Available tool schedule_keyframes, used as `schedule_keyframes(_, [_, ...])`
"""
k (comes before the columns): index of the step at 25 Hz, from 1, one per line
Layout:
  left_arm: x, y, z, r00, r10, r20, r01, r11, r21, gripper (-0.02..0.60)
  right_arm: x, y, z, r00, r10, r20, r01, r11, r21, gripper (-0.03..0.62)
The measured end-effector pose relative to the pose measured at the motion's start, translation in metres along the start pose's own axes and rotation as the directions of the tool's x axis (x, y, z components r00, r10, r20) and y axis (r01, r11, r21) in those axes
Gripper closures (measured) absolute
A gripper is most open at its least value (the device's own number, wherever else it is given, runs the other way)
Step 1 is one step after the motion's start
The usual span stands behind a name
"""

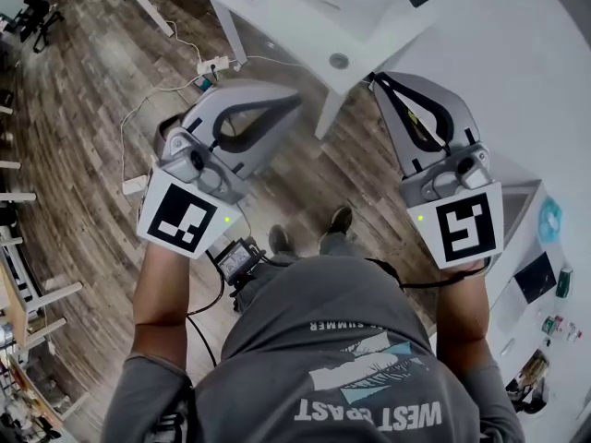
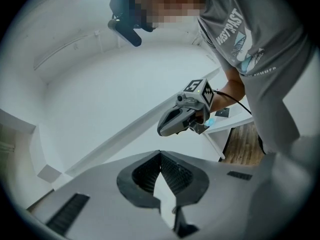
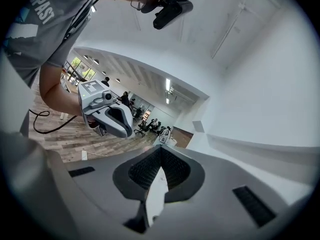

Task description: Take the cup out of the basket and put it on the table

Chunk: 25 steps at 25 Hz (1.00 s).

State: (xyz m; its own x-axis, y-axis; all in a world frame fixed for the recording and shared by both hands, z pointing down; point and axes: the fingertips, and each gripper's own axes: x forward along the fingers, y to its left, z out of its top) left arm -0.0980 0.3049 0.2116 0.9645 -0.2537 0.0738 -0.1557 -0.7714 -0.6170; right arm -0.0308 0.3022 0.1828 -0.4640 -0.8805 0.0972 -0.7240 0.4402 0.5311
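No cup and no basket show in any view. A person holds both grippers raised at chest height over the wooden floor. In the head view my left gripper [image 1: 295, 101] and my right gripper [image 1: 377, 80] point away from the body, each with nothing in it. The left gripper view looks up past shut jaws [image 2: 160, 153] at white walls and ceiling, with the right gripper [image 2: 161, 131] beyond them. The right gripper's jaws [image 3: 160, 151] meet at their tips as well, and the left gripper [image 3: 128, 132] hangs in front of them.
A white table [image 1: 305, 28] stands ahead, with a power strip [image 1: 214, 65] and cables on the floor beside it. A white counter [image 1: 547, 100] with small items runs along the right. The person's shoes [image 1: 338, 220] show below. An office with seated people lies far off.
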Motion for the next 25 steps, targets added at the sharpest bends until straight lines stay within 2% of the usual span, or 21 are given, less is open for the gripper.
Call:
schedule_keyframes(7, [0.081,0.005,0.013,0.999,0.019,-0.041,-0.019,1.000,0.013,0.572,-0.017,-0.067,-0.038,0.998,0.023,0.050,-0.024,0.999,0.025,0.582])
schedule_keyframes(12, [0.120,0.007,0.019,0.996,0.027,-0.079,-0.025,0.999,0.026,0.572,-0.025,-0.100,-0.062,0.996,0.039,0.078,-0.043,0.998,0.050,0.582])
schedule_keyframes(18, [0.139,0.013,0.018,0.994,0.024,-0.106,-0.020,0.999,0.030,0.572,-0.023,-0.120,-0.072,0.994,0.041,0.097,-0.048,0.996,0.074,0.582])
schedule_keyframes(25, [0.138,0.041,-0.012,0.997,0.012,-0.081,-0.011,1.000,0.011,0.572,0.014,-0.125,-0.079,0.997,0.024,0.067,-0.029,0.996,0.080,0.582])
